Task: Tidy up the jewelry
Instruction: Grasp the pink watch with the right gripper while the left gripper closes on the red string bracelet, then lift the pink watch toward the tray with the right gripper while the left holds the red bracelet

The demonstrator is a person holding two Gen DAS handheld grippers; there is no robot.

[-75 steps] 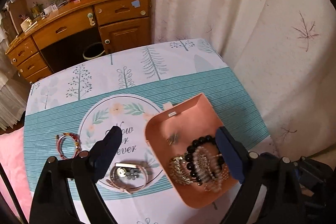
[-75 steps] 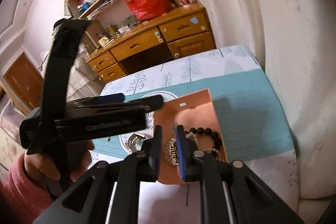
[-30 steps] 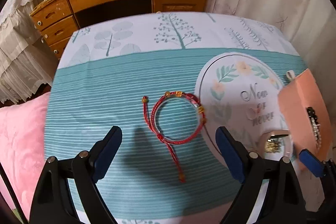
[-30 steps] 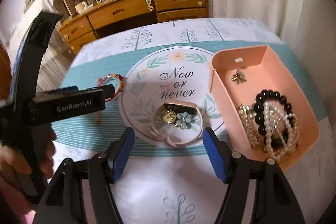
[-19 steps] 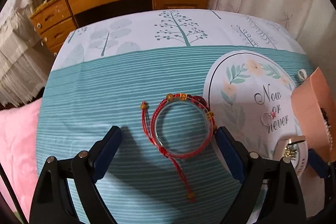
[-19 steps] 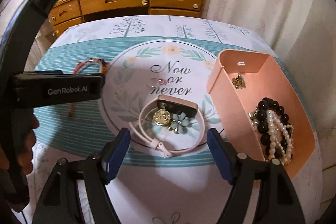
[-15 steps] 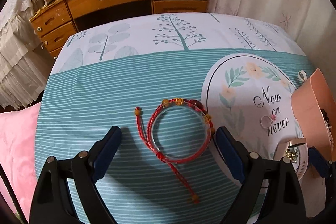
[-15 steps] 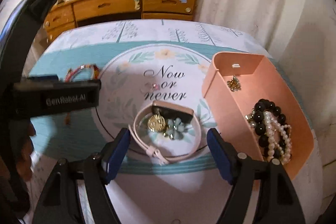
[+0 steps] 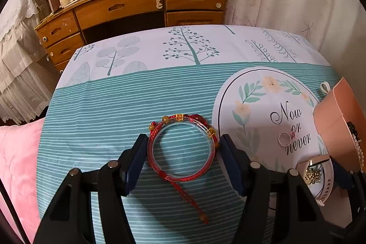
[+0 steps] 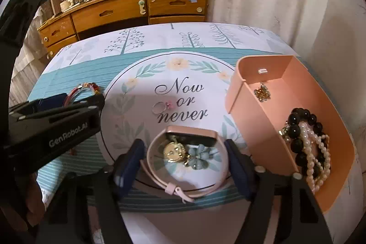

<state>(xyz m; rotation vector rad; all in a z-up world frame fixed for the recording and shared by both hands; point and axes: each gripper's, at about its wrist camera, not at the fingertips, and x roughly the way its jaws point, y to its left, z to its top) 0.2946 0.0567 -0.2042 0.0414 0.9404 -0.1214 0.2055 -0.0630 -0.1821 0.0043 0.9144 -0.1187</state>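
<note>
Three pieces lay left of the peach plastic tray (image 10: 238, 104): my right gripper (image 10: 184, 162) straddled the pink-strapped watch (image 10: 183, 152) unclenched, my left gripper (image 9: 181, 153) bracketed the red cord bracelet (image 9: 181, 148) unclenched, and farther off lay the silver ring (image 10: 160, 106); the tray's beads (image 10: 304, 141) seemed done.

Left gripper (image 9: 181, 161) swung away from the pink tray (image 9: 338, 120), which sat between its jaws 2.5 s ago, then dropped onto the red bracelet (image 9: 181, 149). Jaws narrowed from wide apart to just outside the bracelet's rim, both blue pads (image 9: 137, 159) touching or nearly touching it (contact hard to tell).

Right gripper (image 10: 185, 166) went from nearly closed above the tray to spread, then lowered over the pink watch (image 10: 187, 152). The strap loop ended up between its jaws, pads just beside the band, with the tray off past the right jaw.
</note>
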